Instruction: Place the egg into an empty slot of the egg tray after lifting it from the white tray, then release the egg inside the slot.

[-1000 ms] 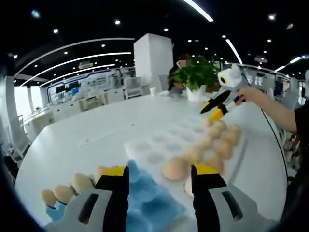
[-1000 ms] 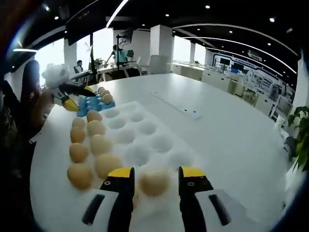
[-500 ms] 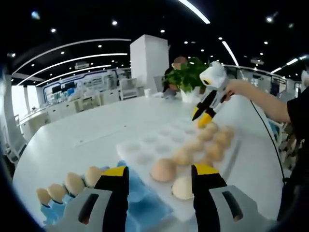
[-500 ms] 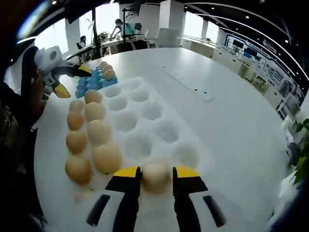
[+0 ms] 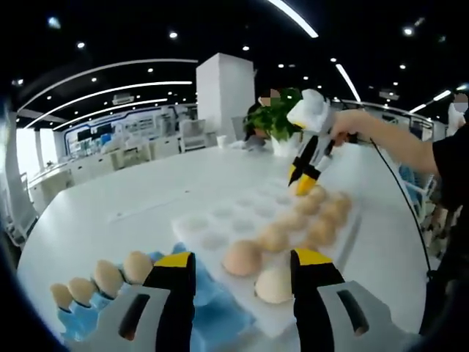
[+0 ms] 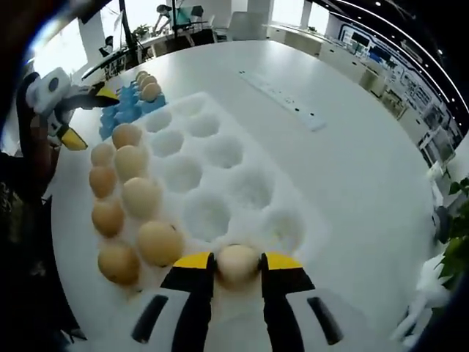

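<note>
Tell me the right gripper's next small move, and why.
Probably lift straight up. The right gripper has its jaws closed on an egg that seems to sit low at the near edge of the white tray. The blue egg tray lies at the far end beside the left gripper, so the egg must clear the tray first.

Each hand-held gripper has a pale grey body with dark slots, black jaws and yellow tips: the left hand-held gripper (image 5: 238, 273) and the right hand-held gripper (image 6: 237, 266). A thin dark cable trails along the person's arm; the sleeve (image 5: 453, 163) is black.
</note>
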`<state>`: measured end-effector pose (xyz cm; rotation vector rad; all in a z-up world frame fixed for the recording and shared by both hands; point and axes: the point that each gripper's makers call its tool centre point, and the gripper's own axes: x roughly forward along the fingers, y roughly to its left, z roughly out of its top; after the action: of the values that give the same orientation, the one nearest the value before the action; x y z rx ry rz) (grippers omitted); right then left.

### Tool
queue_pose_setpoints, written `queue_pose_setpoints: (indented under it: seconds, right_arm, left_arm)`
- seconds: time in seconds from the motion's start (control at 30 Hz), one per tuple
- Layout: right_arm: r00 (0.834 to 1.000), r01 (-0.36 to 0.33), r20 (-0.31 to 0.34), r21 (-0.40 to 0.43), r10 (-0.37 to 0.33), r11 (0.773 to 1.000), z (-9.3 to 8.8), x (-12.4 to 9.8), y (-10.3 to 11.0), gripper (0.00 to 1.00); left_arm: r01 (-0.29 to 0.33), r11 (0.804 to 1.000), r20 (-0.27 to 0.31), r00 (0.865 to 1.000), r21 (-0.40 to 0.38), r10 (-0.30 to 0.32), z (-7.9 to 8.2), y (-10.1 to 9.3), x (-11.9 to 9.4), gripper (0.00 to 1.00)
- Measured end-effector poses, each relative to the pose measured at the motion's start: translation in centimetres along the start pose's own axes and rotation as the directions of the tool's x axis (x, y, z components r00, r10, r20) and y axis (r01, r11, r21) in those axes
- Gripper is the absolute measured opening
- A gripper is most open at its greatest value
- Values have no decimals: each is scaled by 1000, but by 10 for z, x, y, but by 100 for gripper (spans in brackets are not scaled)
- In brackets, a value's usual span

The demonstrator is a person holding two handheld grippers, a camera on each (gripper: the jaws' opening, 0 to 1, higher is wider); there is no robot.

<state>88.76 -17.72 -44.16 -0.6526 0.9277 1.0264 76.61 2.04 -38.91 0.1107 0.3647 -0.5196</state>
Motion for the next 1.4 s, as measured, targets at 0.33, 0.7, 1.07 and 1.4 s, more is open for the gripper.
queue_pose_setpoints:
  seconds: [0.33, 0.7, 1.07, 1.4]
  right_arm:
    - [1000, 28, -7, 35, -28, 999, -2, -1, 1, 27]
    - [995, 60, 80, 26, -62, 998, 0, -6, 3, 27]
    - [993, 64, 102, 6, -64, 998, 0, -9, 4, 26]
    - [992, 64, 104, 7, -64, 998, -3, -14, 12, 26]
  left_arm:
    - [9, 1000, 11, 1000, -2, -9, 2, -3, -1, 53]
    - [27, 1000, 26, 999, -9, -26, 7, -12, 2, 53]
    - [21, 1000, 35, 999, -17, -20, 8, -10, 0, 53]
    - [31, 999, 40, 999, -20, -30, 8, -8, -2, 53]
